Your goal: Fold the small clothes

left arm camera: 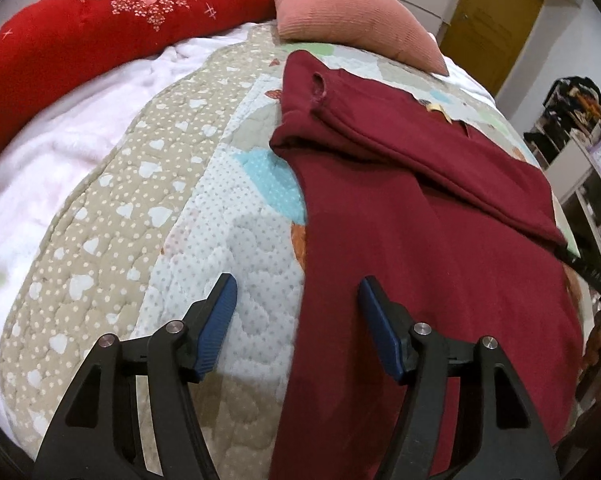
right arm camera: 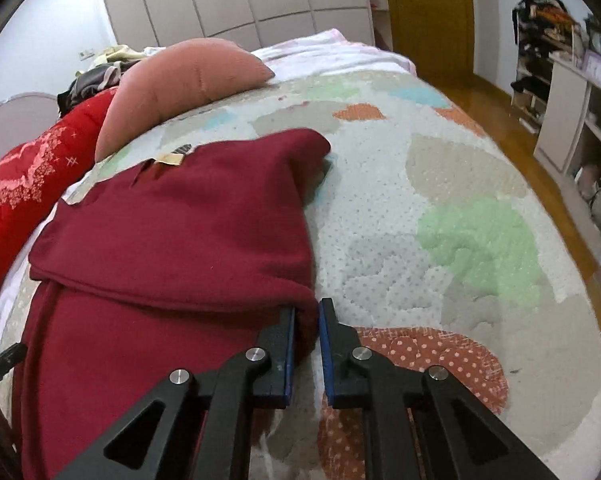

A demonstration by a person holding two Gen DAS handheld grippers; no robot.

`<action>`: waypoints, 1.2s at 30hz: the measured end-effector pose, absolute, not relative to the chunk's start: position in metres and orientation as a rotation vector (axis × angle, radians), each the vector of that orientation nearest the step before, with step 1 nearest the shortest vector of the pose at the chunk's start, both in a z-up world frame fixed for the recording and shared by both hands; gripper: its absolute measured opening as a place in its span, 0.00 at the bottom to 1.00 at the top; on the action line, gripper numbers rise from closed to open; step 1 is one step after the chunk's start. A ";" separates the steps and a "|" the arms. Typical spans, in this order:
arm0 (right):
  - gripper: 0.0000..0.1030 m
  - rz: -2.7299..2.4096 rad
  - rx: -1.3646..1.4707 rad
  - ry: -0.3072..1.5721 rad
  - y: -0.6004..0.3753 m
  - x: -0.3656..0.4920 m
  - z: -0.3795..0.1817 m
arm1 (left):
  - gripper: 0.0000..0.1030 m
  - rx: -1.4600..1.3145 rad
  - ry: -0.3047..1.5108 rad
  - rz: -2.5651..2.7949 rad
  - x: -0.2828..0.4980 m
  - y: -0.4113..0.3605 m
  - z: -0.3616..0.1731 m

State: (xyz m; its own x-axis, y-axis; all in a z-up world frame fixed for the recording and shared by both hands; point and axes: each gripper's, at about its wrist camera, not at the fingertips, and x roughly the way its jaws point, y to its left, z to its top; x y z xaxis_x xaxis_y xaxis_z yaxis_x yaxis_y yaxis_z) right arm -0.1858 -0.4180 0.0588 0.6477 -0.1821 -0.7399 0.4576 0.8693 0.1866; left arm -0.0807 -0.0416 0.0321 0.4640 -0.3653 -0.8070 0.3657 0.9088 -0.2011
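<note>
A maroon knit top lies flat on a quilted bedspread, one part folded across its upper body, with a tan label at the neck. My left gripper is open just above the quilt. It straddles the top's left side edge, one blue pad over the quilt and the other over the cloth. In the right wrist view the same top fills the left half. My right gripper is shut on a pinch of its right side edge, with maroon cloth bunched between the pads.
A pink ribbed cushion and a red floral blanket lie at the head of the bed, beyond the top. White sheet shows left of the quilt. The bed's right edge drops to a wooden floor, with shelving and a yellow door.
</note>
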 end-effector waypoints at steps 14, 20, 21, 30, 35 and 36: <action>0.12 -0.239 0.373 0.842 -0.368 -0.220 0.053 | 0.62 -0.015 1.019 -0.456 -0.129 -0.014 0.031; 0.00 -0.414 0.226 0.883 -0.380 -0.227 0.056 | 0.62 0.022 0.999 -0.451 -0.151 -0.005 0.023; 0.00 -0.377 0.289 0.892 -0.385 -0.230 0.053 | 0.62 0.027 0.999 -0.451 -0.152 -0.005 0.024; 0.58 -0.115 0.515 0.826 -0.352 -0.267 0.048 | 0.68 0.013 0.997 -0.443 -0.160 -0.007 0.022; 0.06 -0.155 0.319 0.848 -0.329 -0.259 0.056 | 0.68 0.011 1.019 -0.468 -0.166 0.001 0.025; 0.06 -0.185 0.279 0.831 -0.329 -0.262 0.063 | 0.68 -0.005 1.019 -0.466 -0.166 0.004 0.024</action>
